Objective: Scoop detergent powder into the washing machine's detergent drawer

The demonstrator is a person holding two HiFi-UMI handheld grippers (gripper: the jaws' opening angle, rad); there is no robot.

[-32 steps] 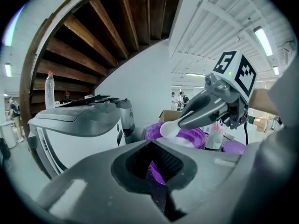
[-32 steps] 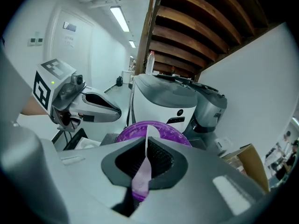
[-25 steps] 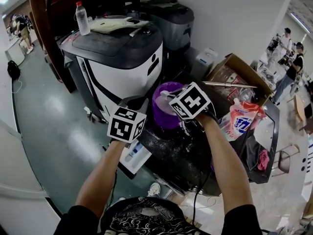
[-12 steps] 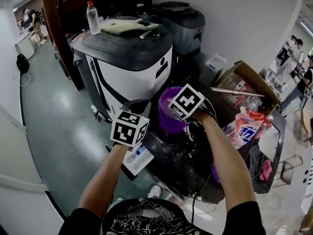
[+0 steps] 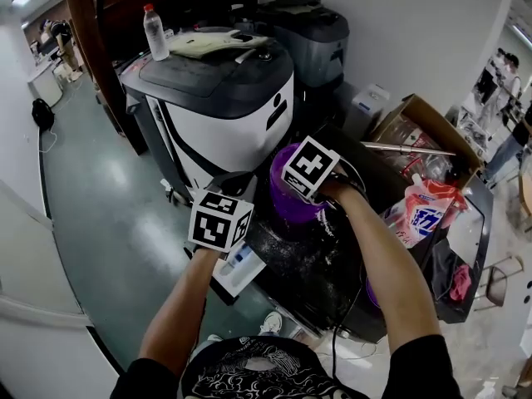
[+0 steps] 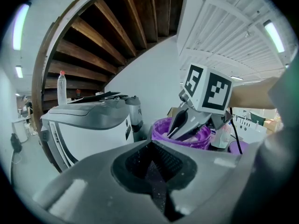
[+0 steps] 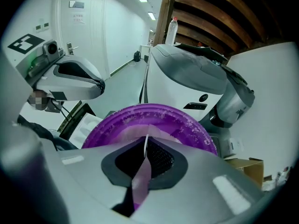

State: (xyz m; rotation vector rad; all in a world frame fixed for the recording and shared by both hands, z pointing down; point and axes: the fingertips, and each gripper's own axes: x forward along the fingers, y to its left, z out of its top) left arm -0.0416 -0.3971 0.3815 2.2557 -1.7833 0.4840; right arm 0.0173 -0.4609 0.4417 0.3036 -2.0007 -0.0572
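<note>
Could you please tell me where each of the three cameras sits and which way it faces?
Head view: on the person's head, facing steeply down at the purple tub on the washing machine; left forearm and right forearm show.
Left gripper view: on the left gripper, facing along its shut, empty jaws towards the right gripper at the tub.
Right gripper view: on the right gripper, facing into the tub; its jaws grip the scoop handle.
Shared: both gripper views show the tub and the white machine.

two grippers [image 6: 152, 148] [image 7: 145, 143], one tub [image 5: 287, 199], one scoop [image 7: 139, 183], one bottle [image 5: 155, 32].
</note>
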